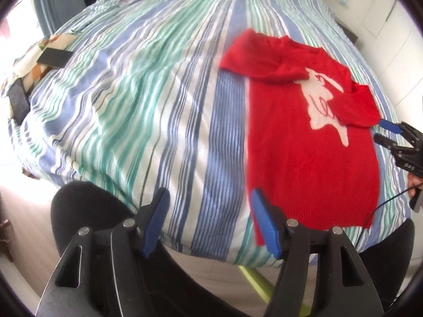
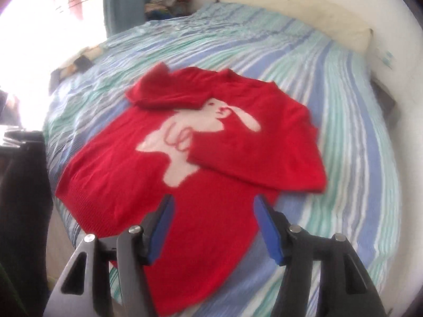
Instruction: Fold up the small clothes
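— Red wool: the little sweater [image 2: 211,185] lies flat on the striped bed cover [image 2: 330,84], near the bed's close edge. What is on its front?

— A white bunny [image 2: 185,142] is knitted into it. Both sleeves are folded in over the chest. One sleeve [image 2: 169,92] lies across the top by the neck, and the other sleeve [image 2: 259,155] covers part of the bunny.

— Do the tongs hold the sweater?

— No. The right gripper [image 2: 211,227] hangs above the sweater's lower part with its blue pads [image 2: 267,227] spread apart and nothing between them. The left gripper [image 1: 208,219] is also spread wide and empty, over the striped cover just beside the sweater's bottom hem.

— Can the left camera see the other tongs?

— Yes, the right gripper [image 1: 380,130] pokes in at the picture's edge, close to the folded sleeve, and its tips are apart.

— What else is on the bed?

— Two dark flat things like phones [image 1: 53,58] lie on a patterned cloth [image 1: 29,60] at the far side. A pale headboard [image 2: 290,5] stands behind the bed, and a blue curtain [image 2: 124,0] hangs by the bright window.
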Demonstrator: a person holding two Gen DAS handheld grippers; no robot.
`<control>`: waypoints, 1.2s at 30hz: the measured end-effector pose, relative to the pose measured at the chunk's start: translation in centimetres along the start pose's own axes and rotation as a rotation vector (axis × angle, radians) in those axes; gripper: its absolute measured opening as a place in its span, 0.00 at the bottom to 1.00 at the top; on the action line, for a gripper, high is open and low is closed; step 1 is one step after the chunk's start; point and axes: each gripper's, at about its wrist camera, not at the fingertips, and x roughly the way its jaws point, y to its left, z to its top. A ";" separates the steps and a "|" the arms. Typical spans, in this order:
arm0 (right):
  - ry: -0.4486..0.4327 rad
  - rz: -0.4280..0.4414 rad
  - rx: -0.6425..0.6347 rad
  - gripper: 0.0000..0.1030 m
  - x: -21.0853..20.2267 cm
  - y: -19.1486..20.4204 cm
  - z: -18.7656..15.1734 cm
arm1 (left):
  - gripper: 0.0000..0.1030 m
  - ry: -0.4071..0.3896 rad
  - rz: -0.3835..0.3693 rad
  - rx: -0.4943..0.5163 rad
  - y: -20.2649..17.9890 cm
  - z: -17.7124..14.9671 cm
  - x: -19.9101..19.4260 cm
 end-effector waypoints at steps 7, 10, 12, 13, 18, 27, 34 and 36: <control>0.090 0.029 -0.033 0.44 14.0 -0.4 2.8 | 0.64 0.014 0.050 -0.022 0.2 -1.3 0.2; -0.005 0.034 0.239 0.06 11.9 -5.2 2.6 | 0.64 0.038 0.061 -0.026 0.7 -1.3 0.4; -0.101 -0.005 0.356 0.06 8.2 -8.9 1.7 | 0.64 0.031 0.072 -0.013 0.5 -1.1 0.4; -0.146 -0.023 0.433 0.06 5.9 -11.3 0.6 | 0.64 0.026 0.075 -0.006 0.3 -0.9 0.4; -0.316 -0.168 0.878 0.06 -4.6 -24.4 -9.4 | 0.64 0.015 0.021 0.011 -2.0 0.2 0.4; -0.307 -0.179 1.263 0.09 -5.0 -31.3 -23.5 | 0.64 -0.006 -0.033 0.128 -7.8 0.9 -0.5; -0.421 -0.051 1.306 0.47 -4.3 -31.3 -24.8 | 0.64 0.022 0.003 0.117 -7.4 0.2 0.3; -0.405 -0.049 1.334 0.44 -4.2 -31.9 -25.2 | 0.64 0.034 0.006 0.101 -7.1 0.0 0.7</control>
